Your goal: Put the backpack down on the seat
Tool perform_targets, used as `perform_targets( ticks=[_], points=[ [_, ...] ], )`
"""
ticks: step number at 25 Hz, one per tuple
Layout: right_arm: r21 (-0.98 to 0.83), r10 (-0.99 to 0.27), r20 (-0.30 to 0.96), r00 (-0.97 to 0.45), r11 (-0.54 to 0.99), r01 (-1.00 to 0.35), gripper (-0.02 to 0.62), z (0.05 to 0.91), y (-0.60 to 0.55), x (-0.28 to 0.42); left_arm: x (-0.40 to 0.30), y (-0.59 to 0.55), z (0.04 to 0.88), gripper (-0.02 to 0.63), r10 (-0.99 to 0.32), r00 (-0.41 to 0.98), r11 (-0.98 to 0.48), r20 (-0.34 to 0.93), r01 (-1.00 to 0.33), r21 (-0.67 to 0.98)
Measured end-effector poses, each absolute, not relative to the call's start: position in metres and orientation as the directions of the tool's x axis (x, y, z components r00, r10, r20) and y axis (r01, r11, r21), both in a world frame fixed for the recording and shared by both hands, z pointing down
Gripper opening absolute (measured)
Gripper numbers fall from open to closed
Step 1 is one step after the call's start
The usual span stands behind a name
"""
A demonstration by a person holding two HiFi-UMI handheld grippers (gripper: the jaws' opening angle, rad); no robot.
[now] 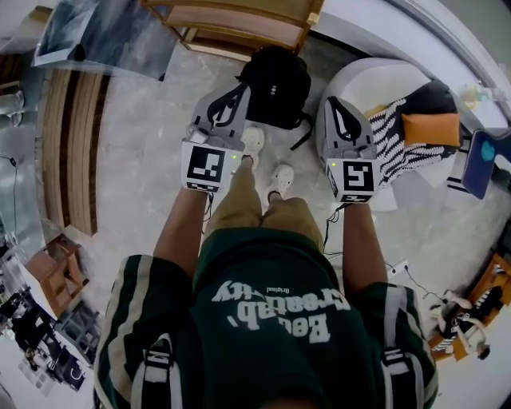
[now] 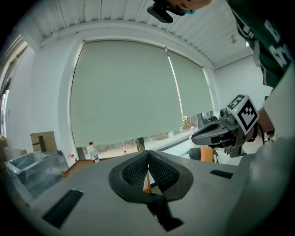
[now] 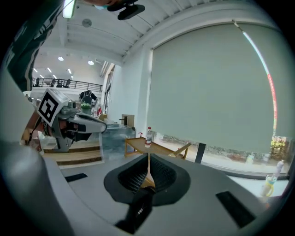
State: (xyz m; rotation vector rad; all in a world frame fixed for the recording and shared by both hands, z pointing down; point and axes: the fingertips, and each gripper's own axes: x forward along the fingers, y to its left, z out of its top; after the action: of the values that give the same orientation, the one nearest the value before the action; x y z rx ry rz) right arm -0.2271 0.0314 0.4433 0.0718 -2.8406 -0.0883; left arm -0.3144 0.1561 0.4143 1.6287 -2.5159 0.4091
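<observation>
Nearest, just short of the backpack (image 1: 275,80), the left gripper (image 1: 239,89) and the right gripper (image 1: 335,104) are held with jaws pressed together and nothing between them. The backpack is found standing on the floor, not yet on the seat (image 1: 359,80) just to its right. The jaws should be opened first and a handle or strap taken, so the bag can be lifted level and set beside the orange cushion (image 1: 431,128). The backpack looks closed; its contents cannot be seen. Beyond the backpack, a bottle (image 3: 148,137) is seen on a wooden table (image 1: 239,20).
</observation>
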Motion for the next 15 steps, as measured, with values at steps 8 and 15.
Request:
perform_targets(
  ticks=[8,15],
  points=[
    [-0.009,-0.027,0.374,-0.927,0.999,-0.032,0.038,0.554,-0.002,-0.327,-0.421,0.117,0.547,0.098,-0.882,-0.311,0.308,0.353,-0.949,-0.067],
    [-0.141,0.094,0.471,-0.877,0.99,0.03,0.214,0.695,-0.009,-0.4,-0.486,0.092,0.696,0.222,-0.856,-0.12,0.164,0.502,-0.985,0.044]
  ],
)
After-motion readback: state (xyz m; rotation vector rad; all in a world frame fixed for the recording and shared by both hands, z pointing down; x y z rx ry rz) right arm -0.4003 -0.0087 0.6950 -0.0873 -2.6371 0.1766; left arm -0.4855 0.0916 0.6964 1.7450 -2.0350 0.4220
